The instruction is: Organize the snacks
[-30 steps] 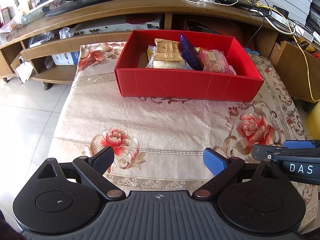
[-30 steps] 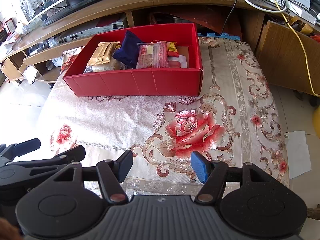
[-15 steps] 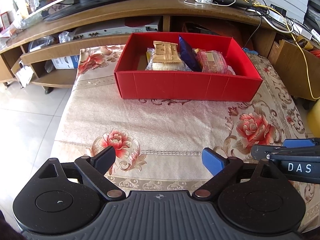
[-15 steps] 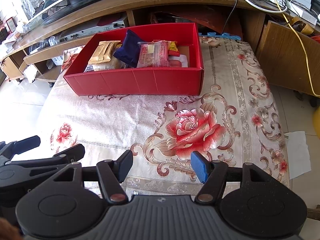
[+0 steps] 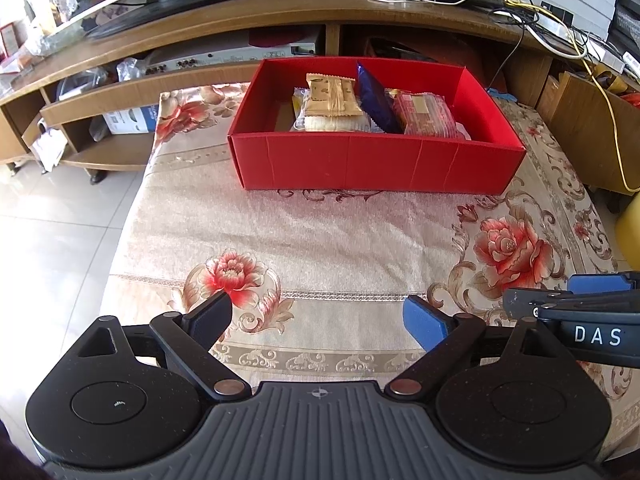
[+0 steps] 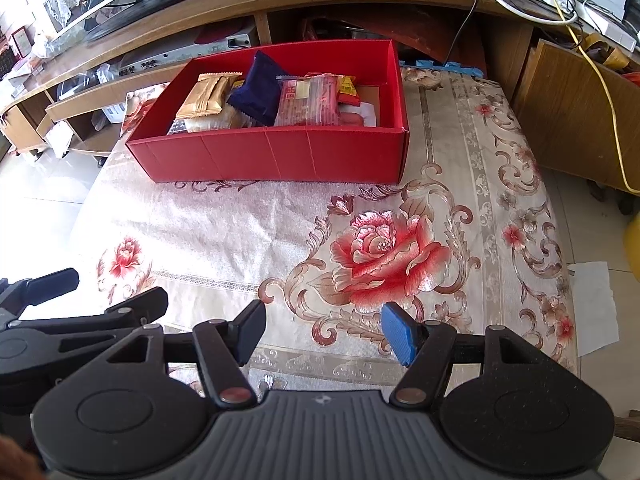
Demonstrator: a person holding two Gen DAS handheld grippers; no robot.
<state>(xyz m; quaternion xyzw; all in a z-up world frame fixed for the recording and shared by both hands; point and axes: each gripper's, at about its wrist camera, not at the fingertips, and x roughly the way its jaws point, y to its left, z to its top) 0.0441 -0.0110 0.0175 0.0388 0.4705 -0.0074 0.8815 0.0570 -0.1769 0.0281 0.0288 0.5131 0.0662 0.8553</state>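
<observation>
Floral tablecloth point(image 5: 320, 232) bears red box point(image 5: 376, 162) holding snack packets point(image 5: 376, 108); both jaws spread.

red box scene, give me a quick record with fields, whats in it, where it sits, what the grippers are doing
container: red cardboard box, open top, on the floral tablecloth
contents: tan biscuit packet, dark blue pouch, red clear-wrapped snack pack, all inside the box
loose snacks on cloth: none visible
left gripper: open, empty, over the near edge of the cloth
right gripper: open, empty, beside the left one
behind: wooden TV stand
</observation>
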